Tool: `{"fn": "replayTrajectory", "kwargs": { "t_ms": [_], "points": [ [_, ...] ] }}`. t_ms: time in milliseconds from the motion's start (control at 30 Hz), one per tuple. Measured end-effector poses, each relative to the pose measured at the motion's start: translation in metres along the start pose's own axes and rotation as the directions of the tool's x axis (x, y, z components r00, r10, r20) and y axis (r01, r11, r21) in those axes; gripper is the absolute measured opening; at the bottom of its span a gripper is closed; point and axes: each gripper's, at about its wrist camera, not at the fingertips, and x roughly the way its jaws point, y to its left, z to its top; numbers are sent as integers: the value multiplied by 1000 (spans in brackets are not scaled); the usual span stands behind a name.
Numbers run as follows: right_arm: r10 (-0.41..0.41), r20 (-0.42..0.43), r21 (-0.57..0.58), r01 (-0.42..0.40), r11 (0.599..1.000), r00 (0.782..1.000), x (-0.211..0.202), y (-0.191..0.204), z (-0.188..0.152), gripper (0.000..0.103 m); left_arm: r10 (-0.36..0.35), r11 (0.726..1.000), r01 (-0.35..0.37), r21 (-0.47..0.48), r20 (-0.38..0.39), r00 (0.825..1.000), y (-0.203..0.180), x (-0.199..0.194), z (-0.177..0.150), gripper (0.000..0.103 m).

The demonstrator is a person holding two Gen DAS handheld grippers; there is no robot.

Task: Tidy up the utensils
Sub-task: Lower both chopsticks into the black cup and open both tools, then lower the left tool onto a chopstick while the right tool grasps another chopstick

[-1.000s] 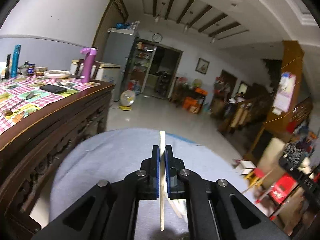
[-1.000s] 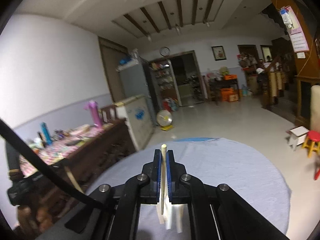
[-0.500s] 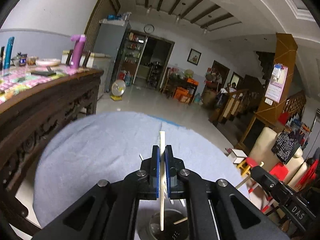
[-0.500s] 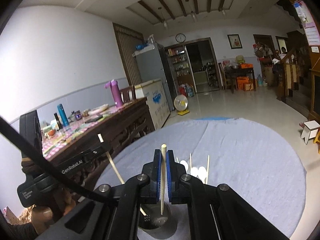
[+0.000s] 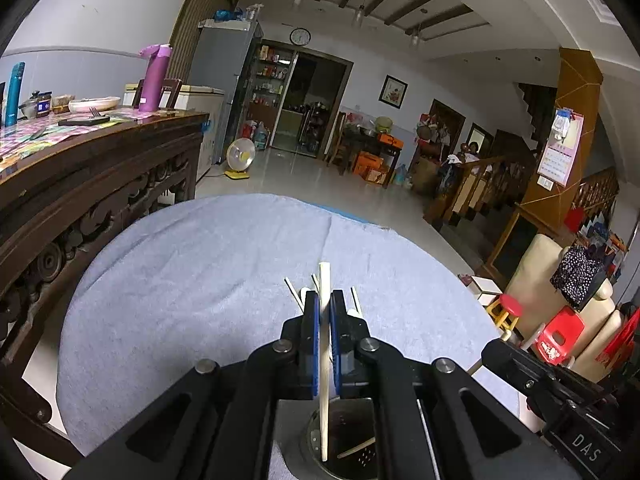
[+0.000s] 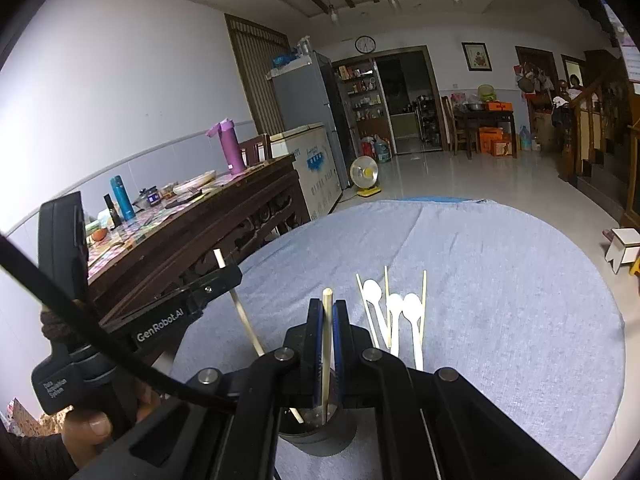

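Right wrist view: right gripper (image 6: 327, 308) fingers pinch a chopstick (image 6: 326, 344) near-upright, lower tip inside the mouth of the metal holder (image 6: 320, 434), which stands on the blue-grey cloth of the desk (image 6: 500, 300). Left wrist view: left gripper (image 5: 324, 312) fingers pinch a second, paler chopstick (image 5: 325, 360), its tip also down inside the holder (image 5: 348, 452), where one loose stick already lies slanted against the wall. Both sticks are thus over the same small opening, and in the right wrist view the left gripper (image 6: 230, 276) sits just left of the holder with its stick angled in. Risk 1, judged: the two tools are crowded at the holder; a release or withdrawal by one may knock the other's stick or tip the light-looking holder on the soft cloth. Risk 2: the left stick enters at a slant, so on release it could lever against the rim and flip out. Risk 3: beyond the holder lie three white spoons (image 6: 396, 312) and more chopsticks (image 6: 423, 304) in a tight bunch; a toppled holder or dragged finger could scatter them. Farther left of the holder, the dark wooden sideboard (image 6: 192, 232) is well apart, no concern.
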Motion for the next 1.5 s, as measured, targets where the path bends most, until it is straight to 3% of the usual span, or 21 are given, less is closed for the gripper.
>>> {"fn": "replayTrajectory", "kwargs": {
  "t_ms": [933,1033,1100,1167,1200,1233,1267,1433,1500],
  "points": [
    [-5,-73,1,5,1000,997,14,-2,-8,6,18,1000,-18,12,-55,998,-1,7,-16,5],
    [-9,-68,5,10,1000,998,13,-3,-10,6,21,1000,-20,8,-55,998,0,3,-17,14],
    [-17,-65,8,18,1000,998,12,-4,-9,12,28,1000,-28,4,-57,998,1,1,-15,27],
    [-16,-60,17,17,1000,998,10,-6,-8,41,28,1000,-29,-9,-47,998,5,-4,-12,59],
    [-16,-52,23,18,1000,998,7,-7,-7,49,33,999,-33,-11,-35,999,6,-8,-10,63],
    [-15,-32,35,16,999,999,2,-10,-5,62,38,999,-38,-12,-21,999,6,-12,-8,65],
    [-12,-16,44,13,999,1000,-2,-12,-3,66,40,999,-40,-12,-7,999,8,-17,-3,65],
    [36,24,154,-39,987,999,-21,-44,28,66,47,998,-47,-44,-3,999,25,-23,33,72],
    [55,-4,219,-52,974,998,-14,-71,47,66,47,997,-50,-57,-54,997,37,-10,57,73]
  ]
}}
